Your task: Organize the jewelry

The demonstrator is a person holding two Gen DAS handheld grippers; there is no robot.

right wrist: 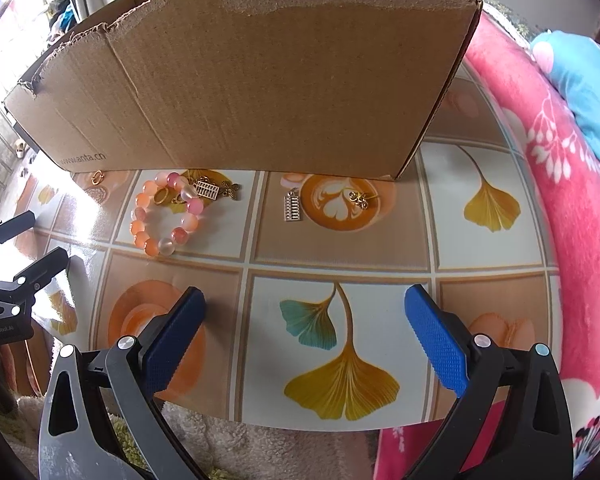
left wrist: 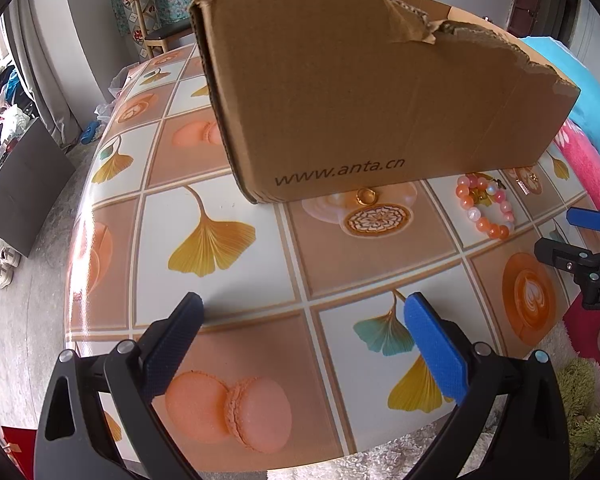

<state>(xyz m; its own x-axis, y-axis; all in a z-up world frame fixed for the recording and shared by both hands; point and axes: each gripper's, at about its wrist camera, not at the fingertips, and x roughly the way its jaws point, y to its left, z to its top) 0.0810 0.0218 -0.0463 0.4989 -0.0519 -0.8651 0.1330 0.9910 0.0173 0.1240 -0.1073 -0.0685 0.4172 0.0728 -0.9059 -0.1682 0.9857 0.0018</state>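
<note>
Both claws, left [left wrist: 304, 336] and right [right wrist: 304, 332], hang wide open and empty over the table [right wrist: 340, 252]. The bracelet [right wrist: 165, 214], a ring [left wrist: 366, 196] and small charms [right wrist: 292, 208] lie just in front of the box [right wrist: 259, 88].

The desk [right wrist: 340, 264] has a tile pattern in beige and white, with yellow and teal ginkgo leaves, orange coffee cups and pink macarons. The box [right wrist: 259, 80] is plain brown cardboard. The bracelet [right wrist: 165, 214] has orange, pink and milky white beads.
</note>
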